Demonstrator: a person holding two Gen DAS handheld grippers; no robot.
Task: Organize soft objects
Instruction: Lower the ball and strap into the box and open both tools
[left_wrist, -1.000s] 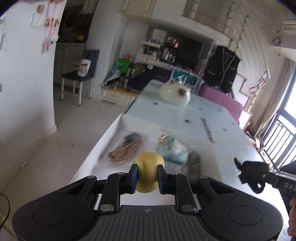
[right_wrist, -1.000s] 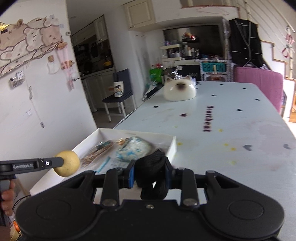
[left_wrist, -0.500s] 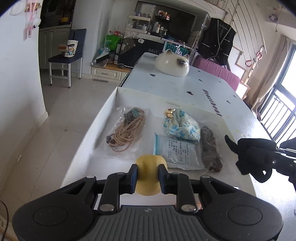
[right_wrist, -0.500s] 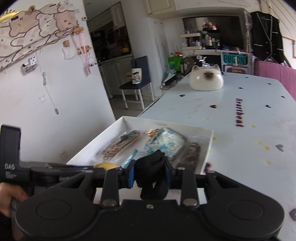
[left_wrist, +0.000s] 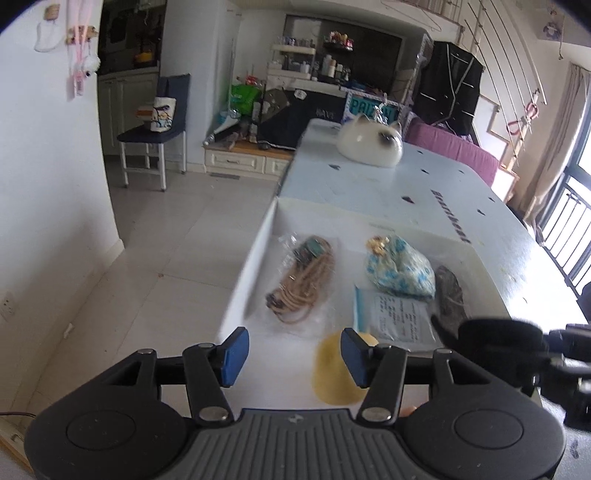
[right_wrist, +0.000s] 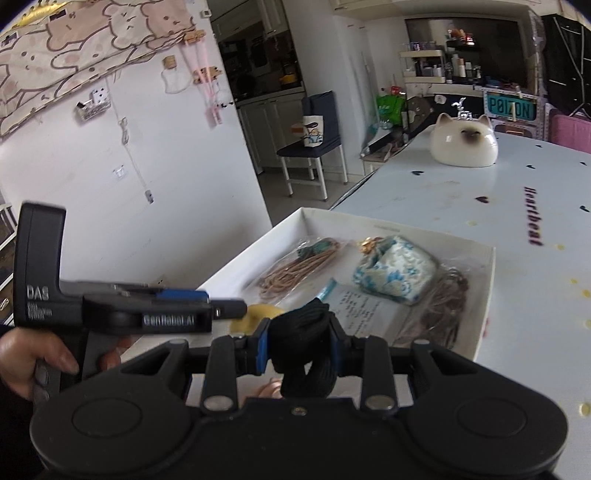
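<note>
Left claw (left_wrist: 293, 354) now spread wide, blue pads well apart, where half a second ago pinched tight on the soft yellow rounded sponge-like lump (left_wrist: 338, 373). Lump released: lies on the white floor of the shallow white cardboard tray (left_wrist: 255, 258) at its near end, partly hidden behind the right-hand blue pad (left_wrist: 354, 356), not squeezed by anything. Seen from the right wrist, only a sliver of the yellow showing (right_wrist: 260, 314) past the left tool's body.

Right claw (right_wrist: 299, 345) pressed together on a bundle of black folded fabric strap (right_wrist: 306, 343), hanging above the tray's near edge, not yet set down. Same black bundle visible at the right edge of the left wrist view (left_wrist: 495, 339).

Further out in the tray: a clear bag of coiled tan cord (left_wrist: 303, 288) to the left, a blue-and-white floral cloth pouch (left_wrist: 400, 273) in the middle, a clear packet with a printed paper insert (left_wrist: 397, 315) just in front of the pouch, a dark brownish tangle (left_wrist: 448, 295) along the right wall. Beyond, pale blue worktop (left_wrist: 424, 192) carrying a white cat-shaped ceramic dome (left_wrist: 369, 142).

Judged from this: yellow piece delivered, one more soft thing sorted; black strap likely next, with free floor beside the yellow lump. Left claw best withdrawn gently so as not to nudge the lump.
</note>
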